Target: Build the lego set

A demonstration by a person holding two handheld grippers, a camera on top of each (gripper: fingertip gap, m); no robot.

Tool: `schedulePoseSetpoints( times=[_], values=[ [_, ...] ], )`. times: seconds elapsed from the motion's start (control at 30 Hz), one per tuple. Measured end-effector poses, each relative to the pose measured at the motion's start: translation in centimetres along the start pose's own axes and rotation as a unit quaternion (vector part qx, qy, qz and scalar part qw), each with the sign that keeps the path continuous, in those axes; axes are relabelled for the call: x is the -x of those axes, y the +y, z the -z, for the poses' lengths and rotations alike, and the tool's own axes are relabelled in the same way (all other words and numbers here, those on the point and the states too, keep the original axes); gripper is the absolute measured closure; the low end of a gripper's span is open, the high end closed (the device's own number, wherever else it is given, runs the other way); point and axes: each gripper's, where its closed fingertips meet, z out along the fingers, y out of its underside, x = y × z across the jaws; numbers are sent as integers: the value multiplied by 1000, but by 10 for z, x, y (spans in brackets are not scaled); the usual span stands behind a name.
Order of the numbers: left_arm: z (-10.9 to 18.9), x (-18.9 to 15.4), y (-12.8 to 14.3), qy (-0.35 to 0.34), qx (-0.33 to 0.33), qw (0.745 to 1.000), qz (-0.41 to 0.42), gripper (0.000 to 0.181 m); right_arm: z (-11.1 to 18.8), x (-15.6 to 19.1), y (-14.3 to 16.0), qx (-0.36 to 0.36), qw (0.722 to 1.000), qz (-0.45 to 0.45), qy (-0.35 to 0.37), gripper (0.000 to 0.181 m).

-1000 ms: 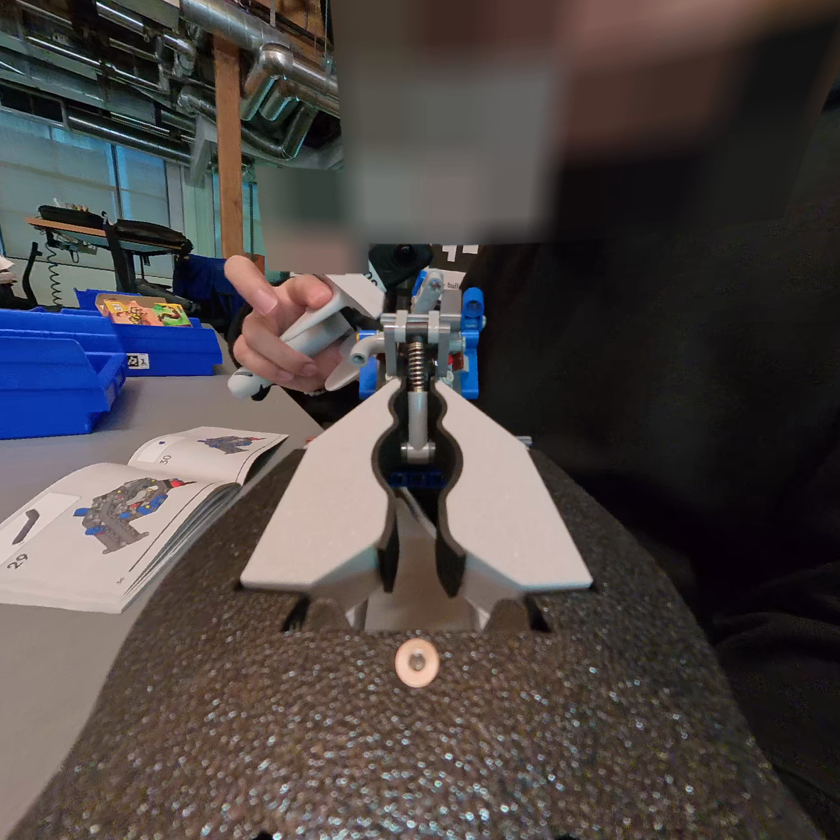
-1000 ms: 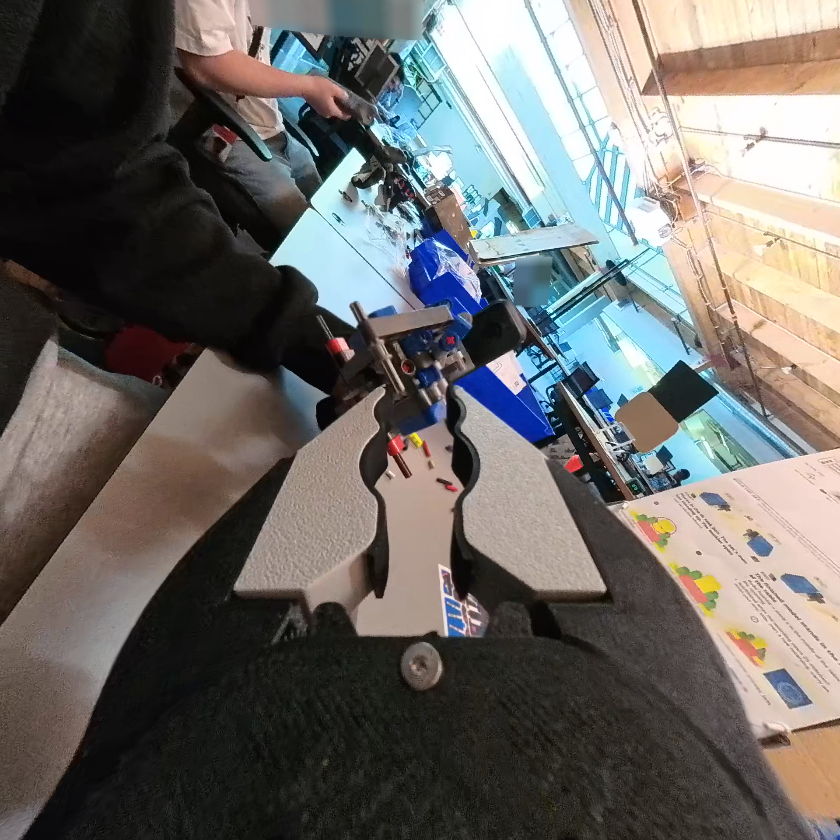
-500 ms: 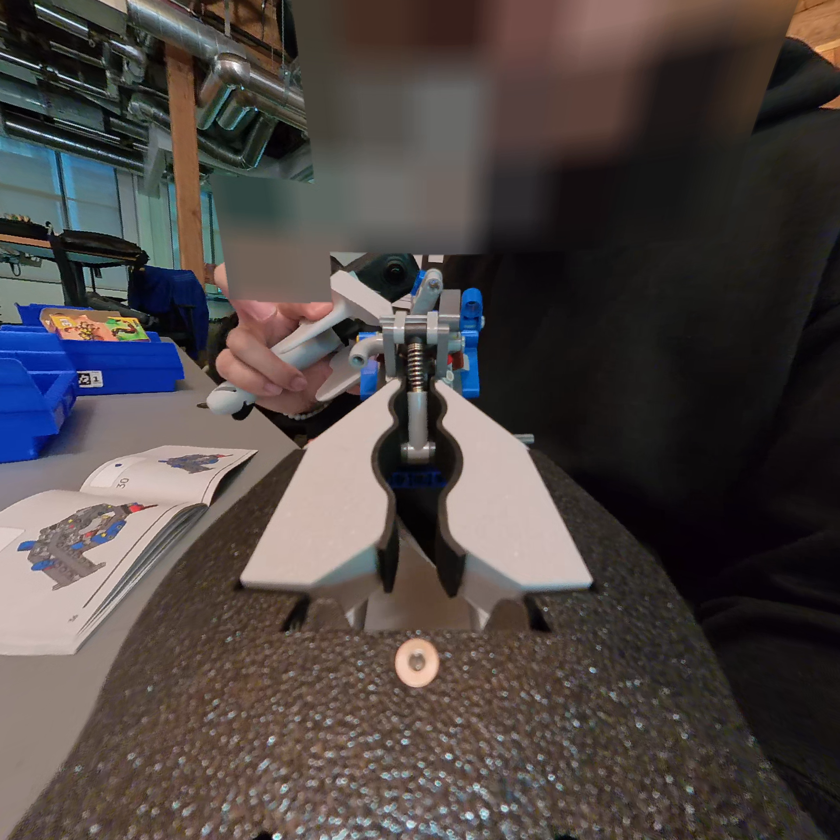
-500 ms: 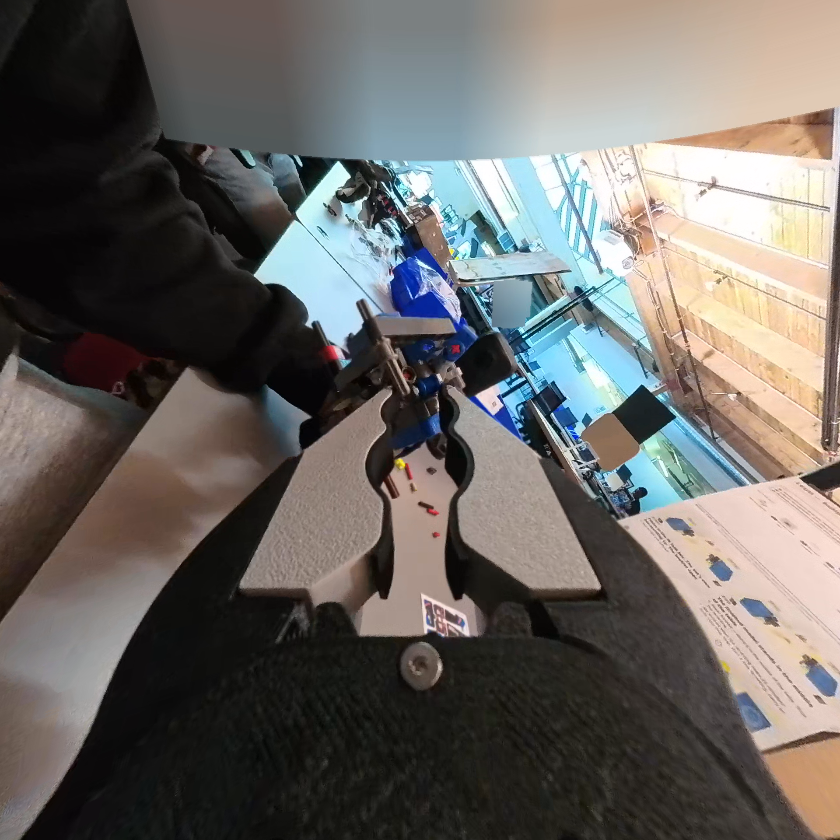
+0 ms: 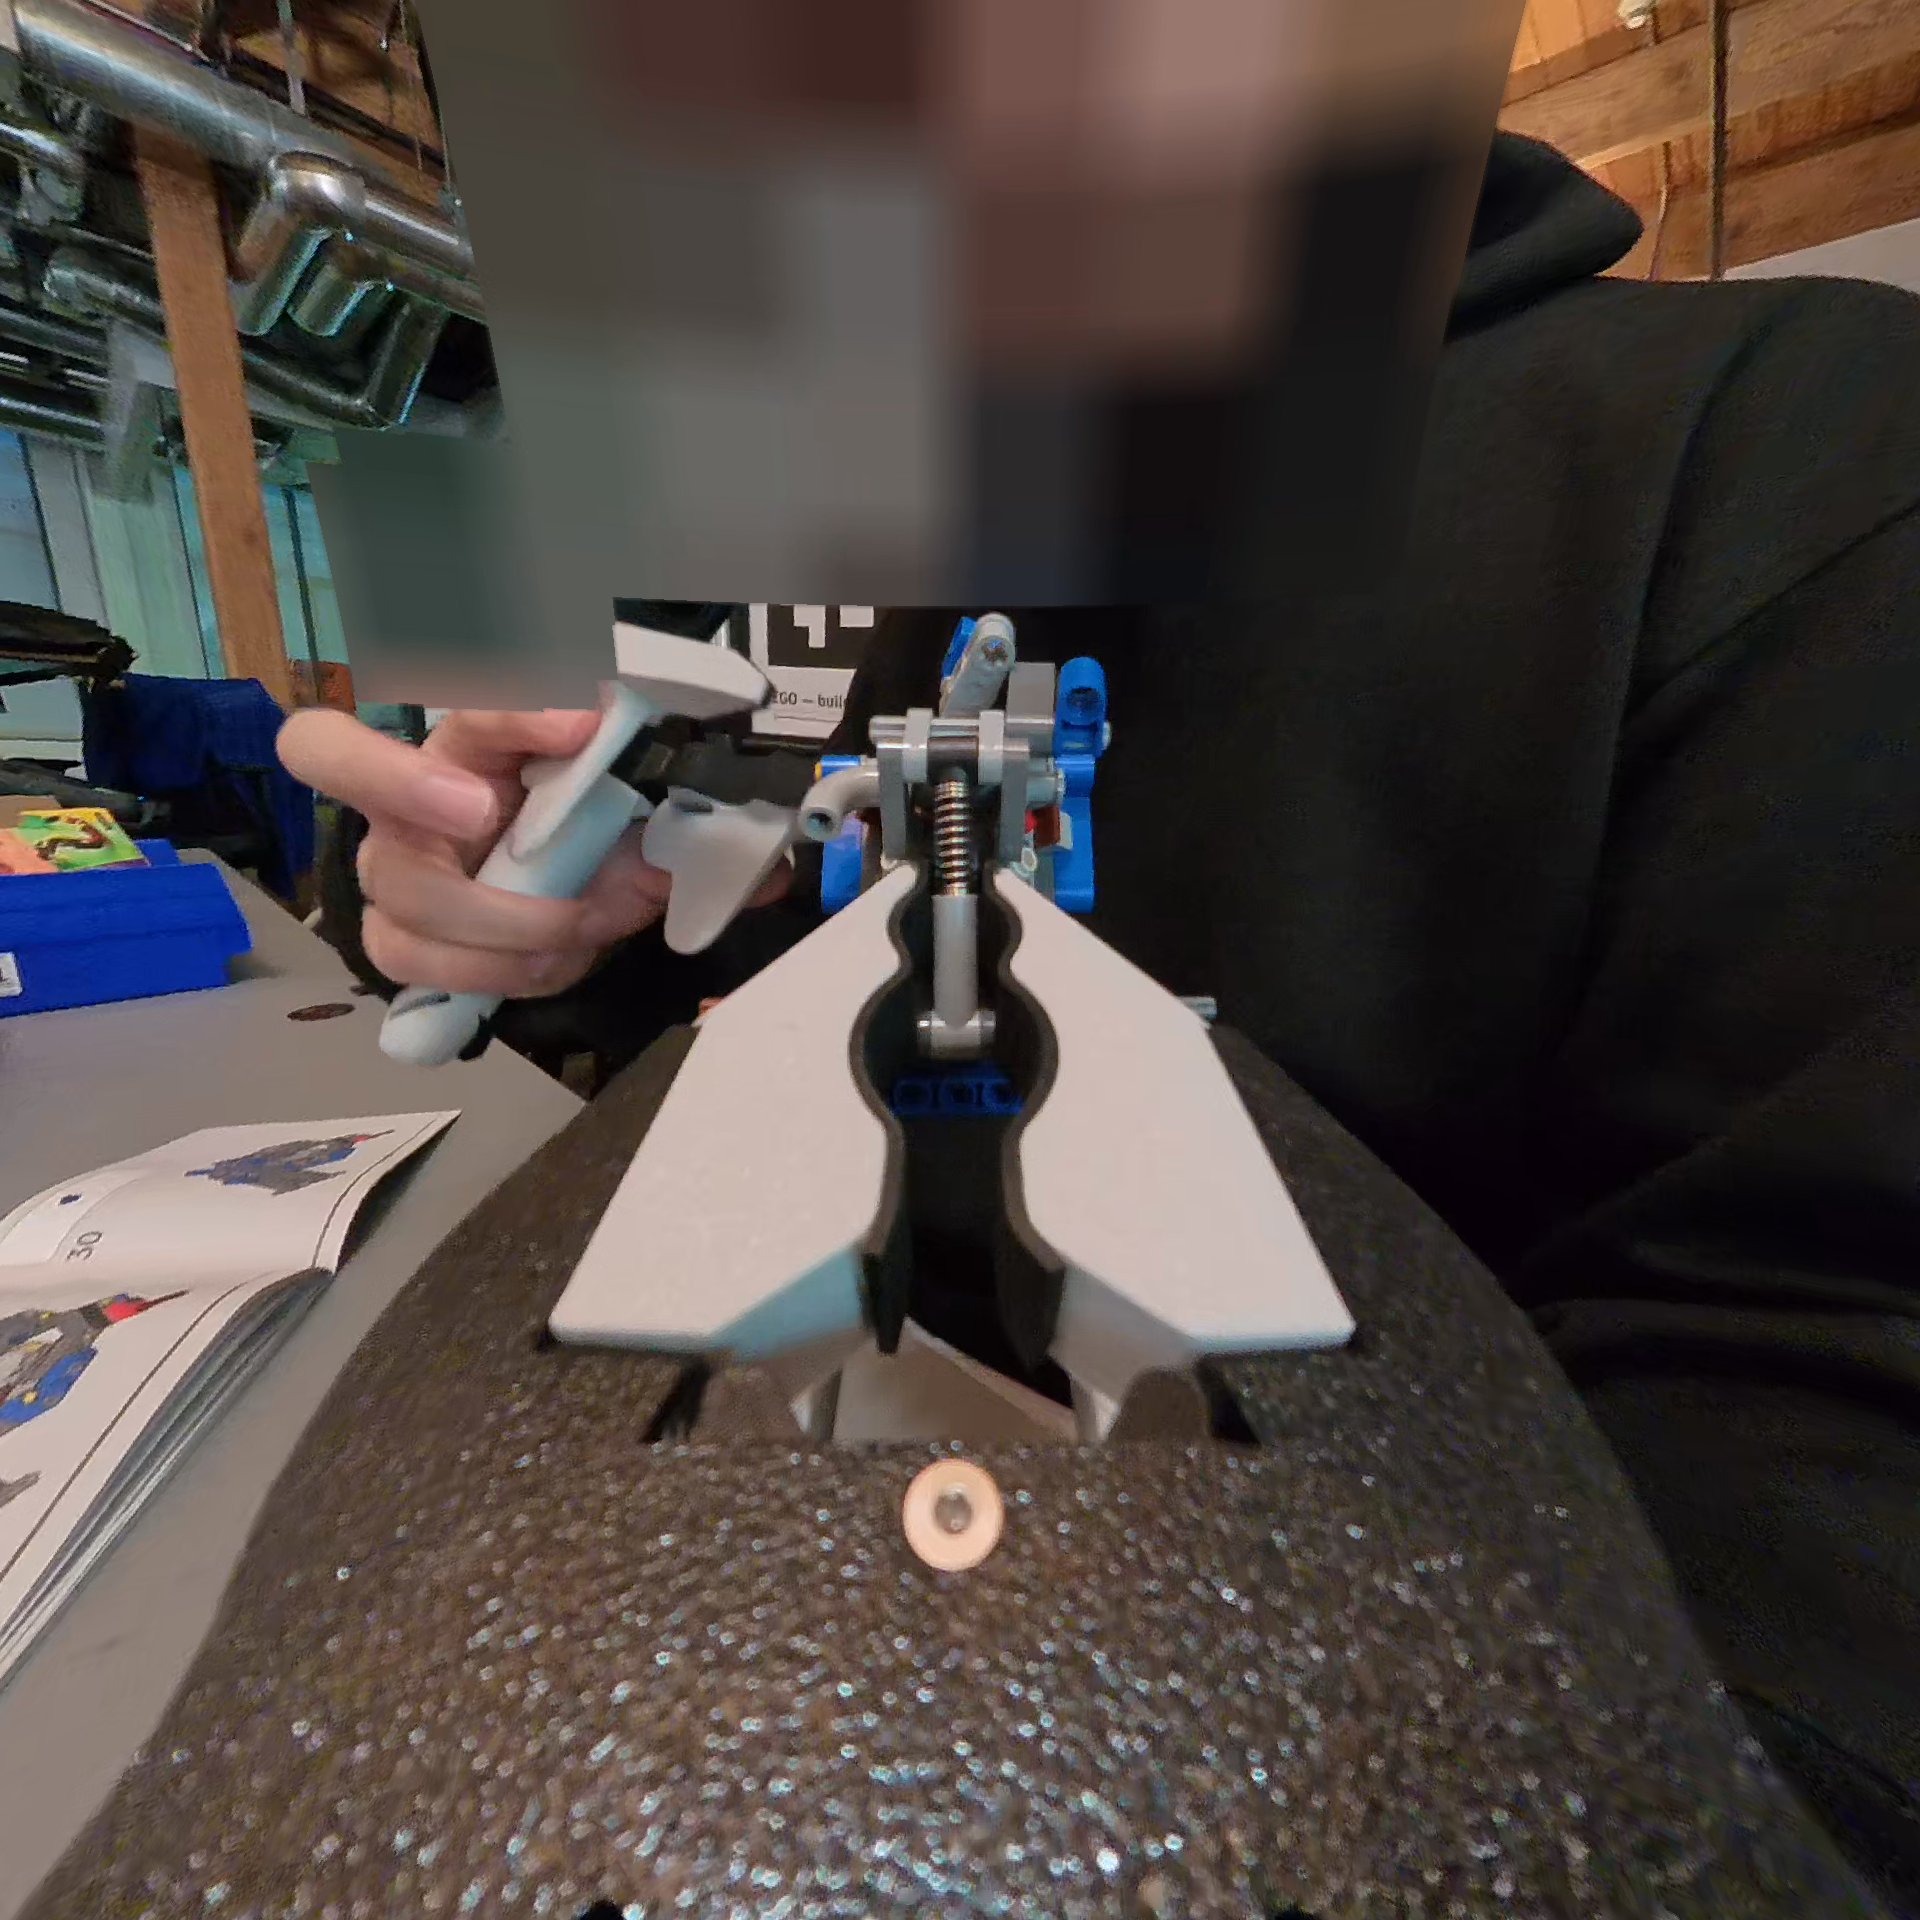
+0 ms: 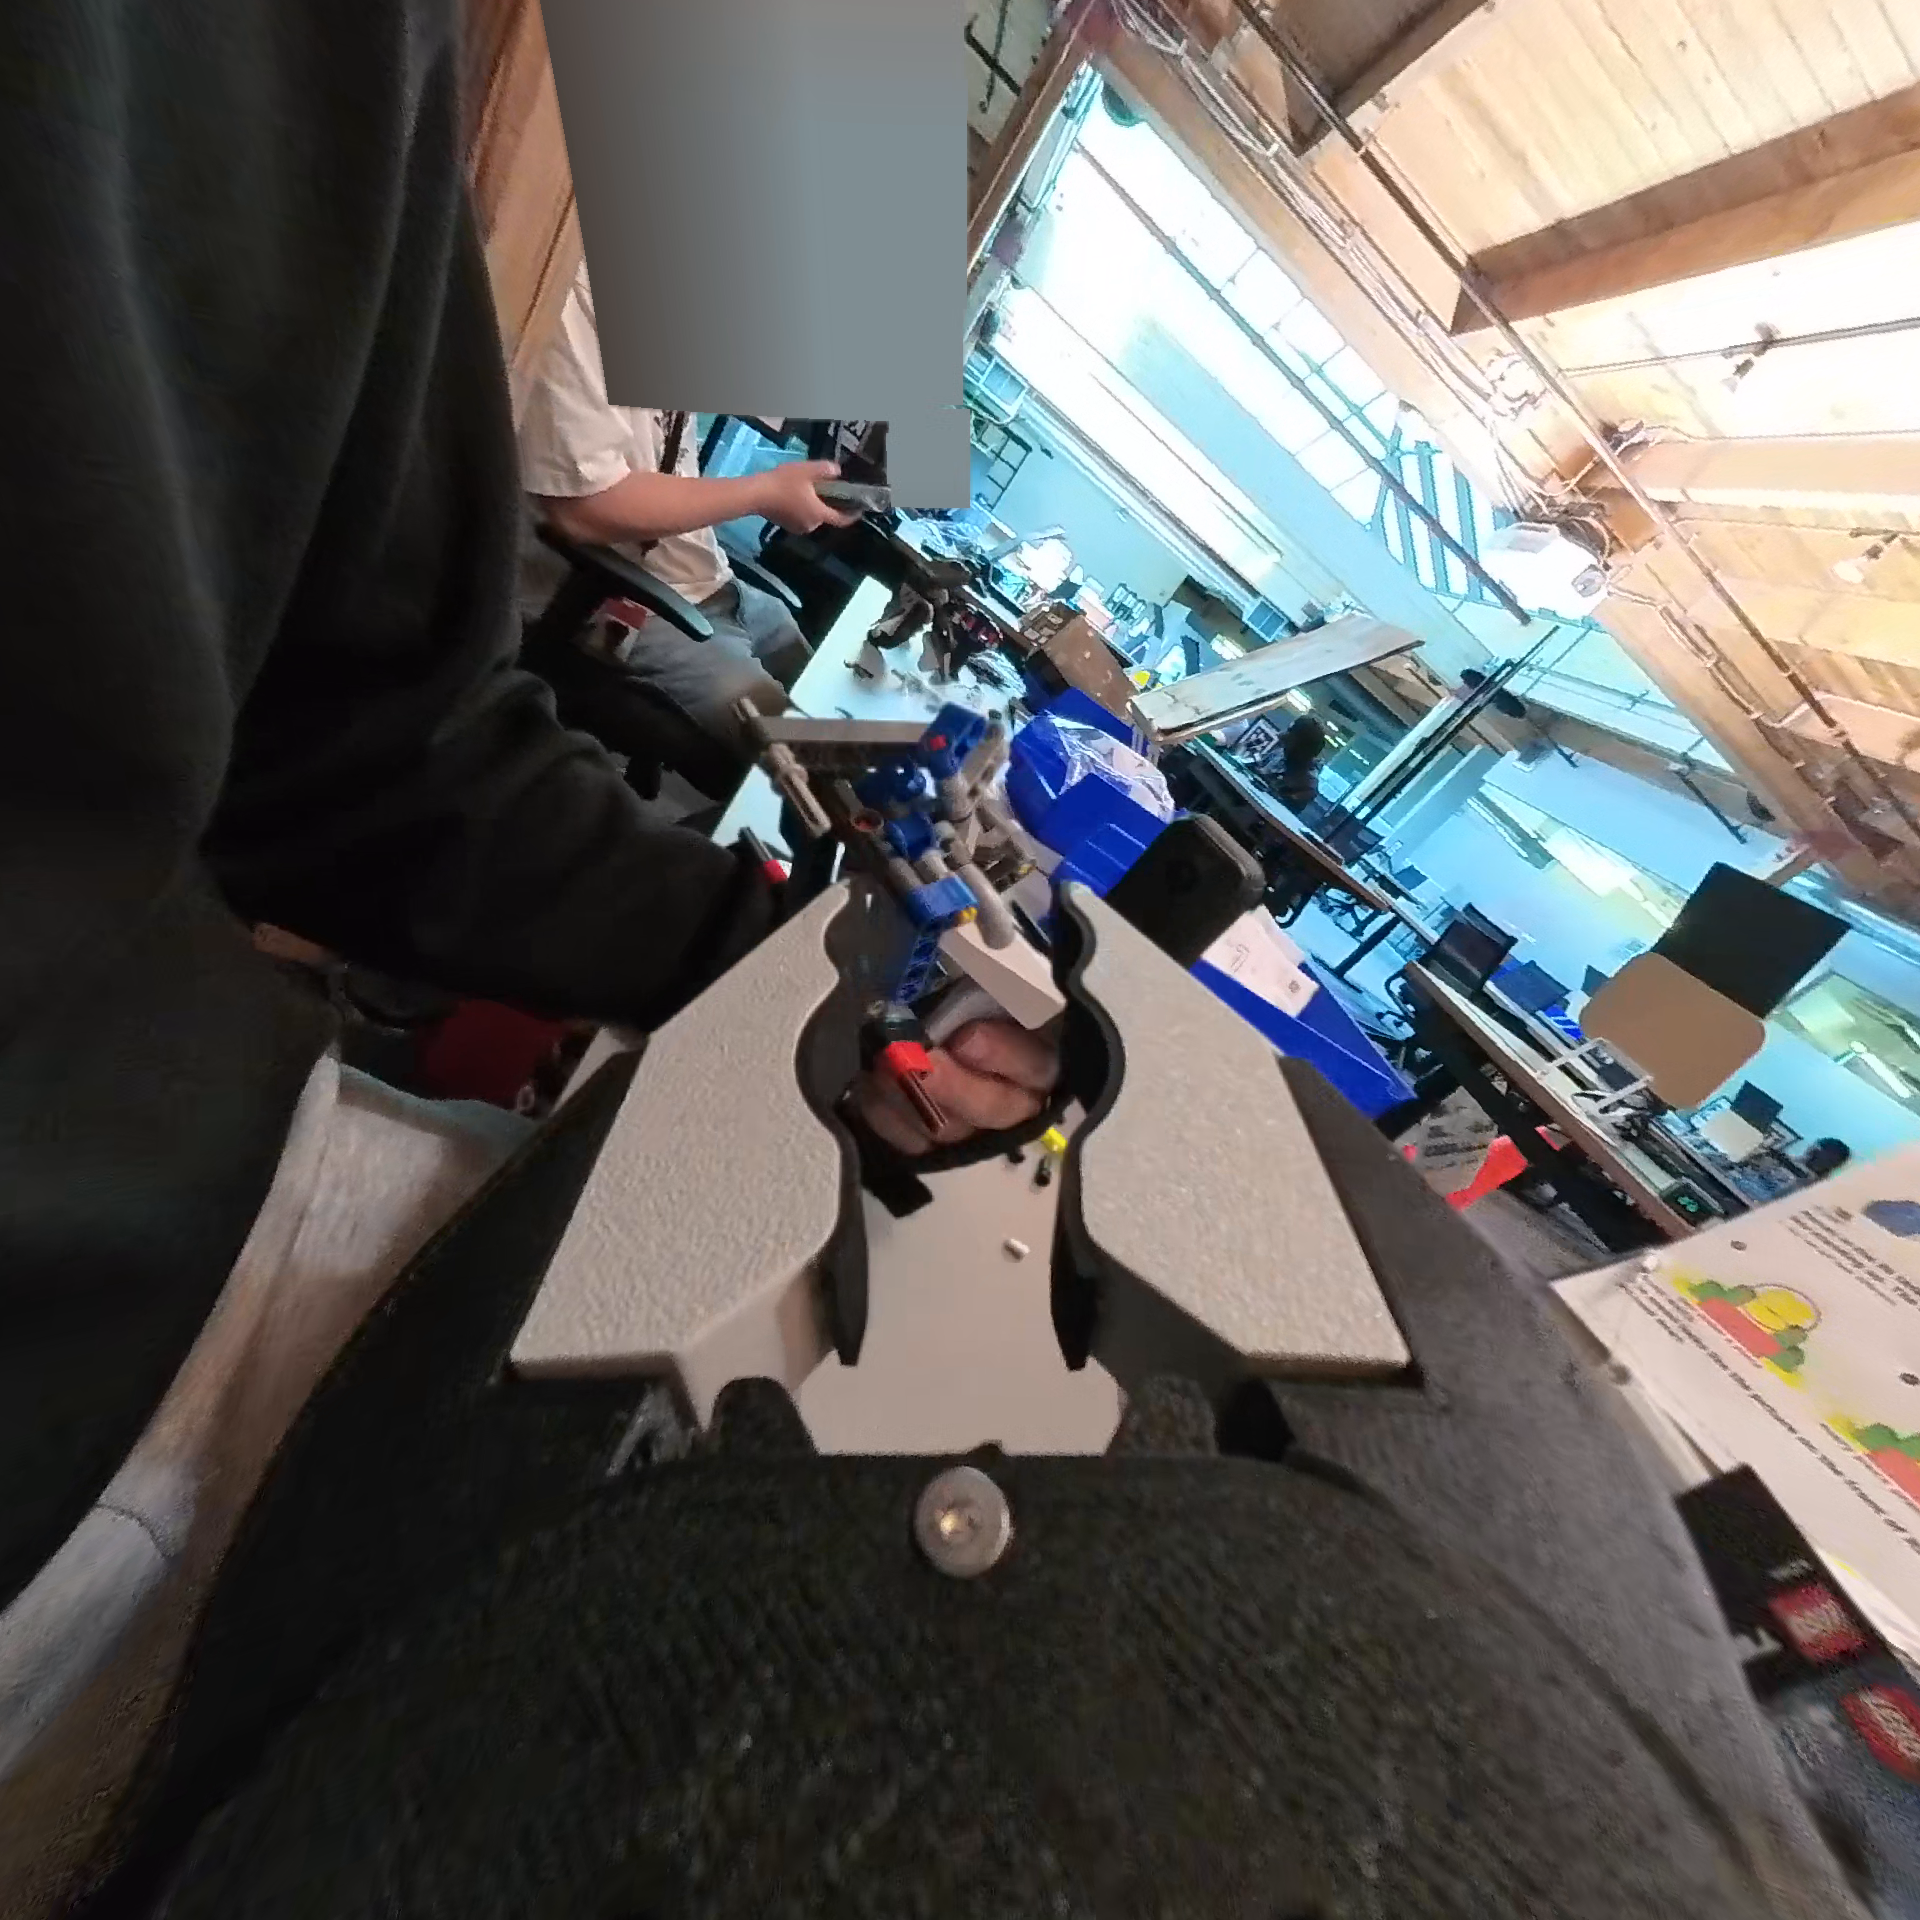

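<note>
Your left claw [image 5: 956, 894] pinches the lego model [image 5: 961, 790], its sprung strut running straight out beyond the tips. Your right claw [image 6: 956, 914] is spread, empty, facing the model's side.

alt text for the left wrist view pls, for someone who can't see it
The left gripper is shut on a grey and blue lego model, clamping the grey shock absorber with a metal spring that sticks up between its grey fingers. Behind it a hand holds the right gripper, and an open instruction booklet lies on the grey table.
</note>
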Motion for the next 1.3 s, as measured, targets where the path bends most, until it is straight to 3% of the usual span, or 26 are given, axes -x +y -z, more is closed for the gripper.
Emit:
schedulePoseSetpoints(
  times=[0.23,0.43,0.57,0.83,0.93,1.0,1.1,1.3],
  values=[
    [-1,-3,-14,18,-48,999,-17,176,-20,3,9,28,999,3,18,149],
    [-2,-3,-10,20,-37,999,-7,176,-23,6,8,22,1000,3,17,151],
    [-6,-5,-3,34,-16,999,8,176,-22,5,10,24,999,11,20,142],
    [-11,-11,8,59,13,998,32,176,-23,22,4,3,999,23,-26,150],
    [-14,-19,15,86,33,995,45,176,-22,27,9,5,999,0,-49,136],
    [-16,-20,19,95,42,993,54,176,-20,36,9,1,996,-15,-83,138],
    [-16,-21,17,98,38,993,56,176,-23,38,0,-14,997,15,-74,145],
    [-15,-25,18,103,41,992,51,176,-33,44,9,27,994,86,-62,146]
  ],
)
